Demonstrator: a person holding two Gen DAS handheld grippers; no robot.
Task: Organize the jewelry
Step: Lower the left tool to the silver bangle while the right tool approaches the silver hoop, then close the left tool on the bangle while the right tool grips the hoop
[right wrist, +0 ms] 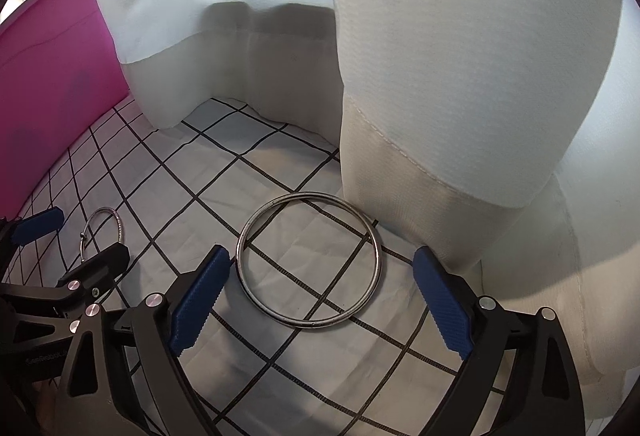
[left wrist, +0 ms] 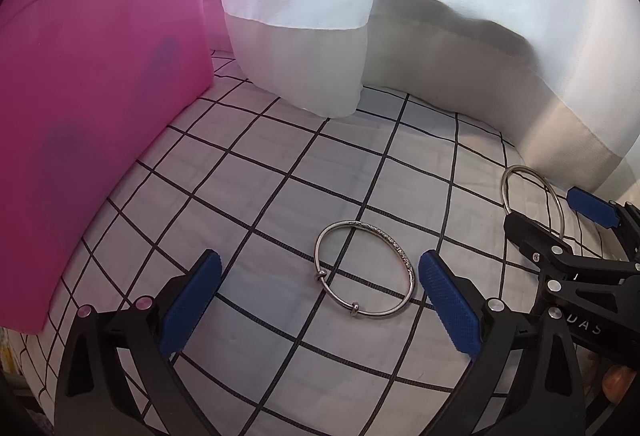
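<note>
A white cloth with a black grid (left wrist: 280, 172) covers the surface that both grippers point down at; whether a bed or a table lies beneath it cannot be told. White curtains (left wrist: 304, 20) hang at the back, their hems reaching the cloth, and a pink panel (left wrist: 92, 116) stands along the left edge.

The left gripper (left wrist: 320, 300) has its jaws spread wide, the blue pads (left wrist: 188, 312) clear of everything. Between them, flat on the cloth, lies a silver bangle with two small beads (left wrist: 362, 268), nearer the right pad but not touching it.

The right gripper (right wrist: 320, 300) also stands with its jaws wide apart and grips nothing. A plain silver bangle (right wrist: 308, 262), apparently two thin rings together, lies flat between its pads, its left rim just beside the left pad (right wrist: 198, 306) and its far rim near a curtain's hem. The two bangles lie apart, side by side.
</note>
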